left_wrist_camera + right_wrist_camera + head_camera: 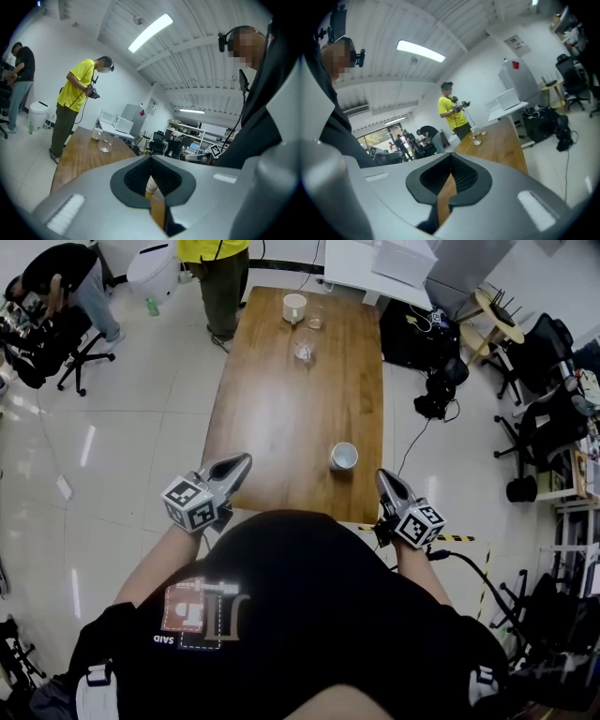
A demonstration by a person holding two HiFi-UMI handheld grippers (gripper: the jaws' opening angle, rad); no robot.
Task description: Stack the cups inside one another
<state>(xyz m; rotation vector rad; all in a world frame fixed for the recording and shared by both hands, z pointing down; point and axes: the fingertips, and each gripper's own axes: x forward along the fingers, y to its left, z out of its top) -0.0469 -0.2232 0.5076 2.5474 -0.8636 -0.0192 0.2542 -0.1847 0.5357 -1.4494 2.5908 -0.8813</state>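
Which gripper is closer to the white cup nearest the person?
Right. The right gripper is just right of the white cup; the left gripper sits farther off to its left.

Cup (344,457) on table (272,418) near right front edge; mug (294,307) and two glasses (303,352) far behind.

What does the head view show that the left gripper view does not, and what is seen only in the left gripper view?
Only the head view: the left gripper seen from above with its marker cube, and the whole outline of the wooden table, near edge included.

Only the left gripper view: that gripper's shut jaws close up, the ceiling light and the shelves at the back of the room.

Both: the tabletop, a glass cup toward its far end, and the person in yellow standing beside that end.
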